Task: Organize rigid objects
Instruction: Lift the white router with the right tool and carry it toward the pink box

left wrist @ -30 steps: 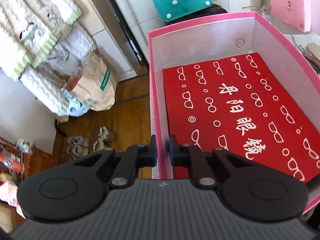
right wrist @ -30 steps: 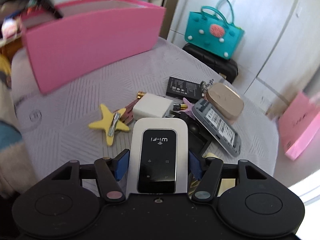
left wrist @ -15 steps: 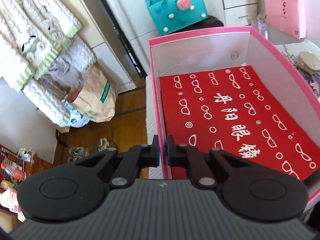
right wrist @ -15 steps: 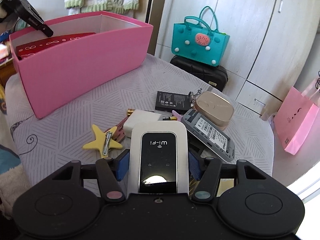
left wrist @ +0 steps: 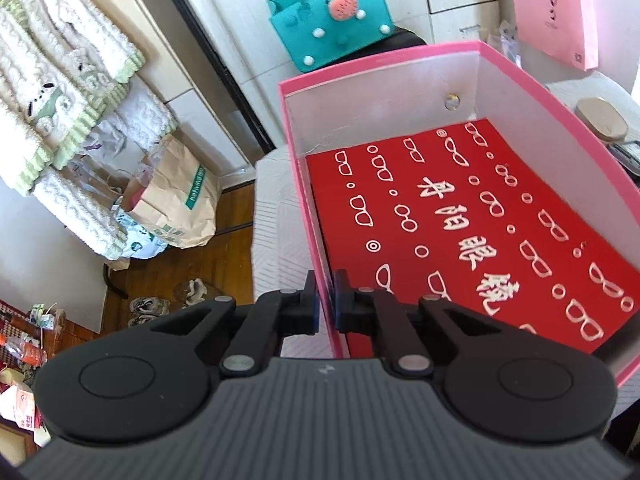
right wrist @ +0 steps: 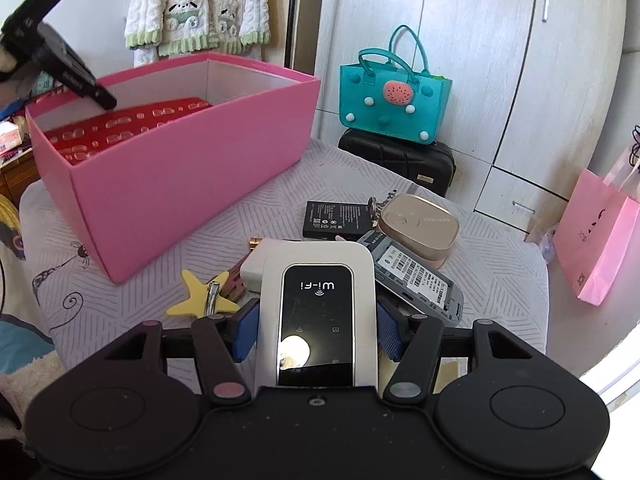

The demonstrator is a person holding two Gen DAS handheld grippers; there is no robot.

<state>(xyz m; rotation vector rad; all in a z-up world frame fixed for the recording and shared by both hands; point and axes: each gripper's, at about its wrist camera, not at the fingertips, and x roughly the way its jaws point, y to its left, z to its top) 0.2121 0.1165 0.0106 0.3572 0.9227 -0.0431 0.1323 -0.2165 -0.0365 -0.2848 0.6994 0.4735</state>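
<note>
your left claw [left wrist: 325,300] pinches the near wall of the box [left wrist: 384,65], one pad outside and one inside. the box stands on the desk [right wrist: 256,216], to the left of a pile of small things. a printed sheet [left wrist: 472,224] lies flat in the box. your right claw [right wrist: 316,334] holds the wifi router [right wrist: 318,312] above that pile: the star clip [right wrist: 200,294] at its left, the battery [right wrist: 336,220] behind, the flat case [right wrist: 420,224] at the back right. behind the desk a handbag [right wrist: 394,102] sits on a suitcase [right wrist: 400,158].
</note>
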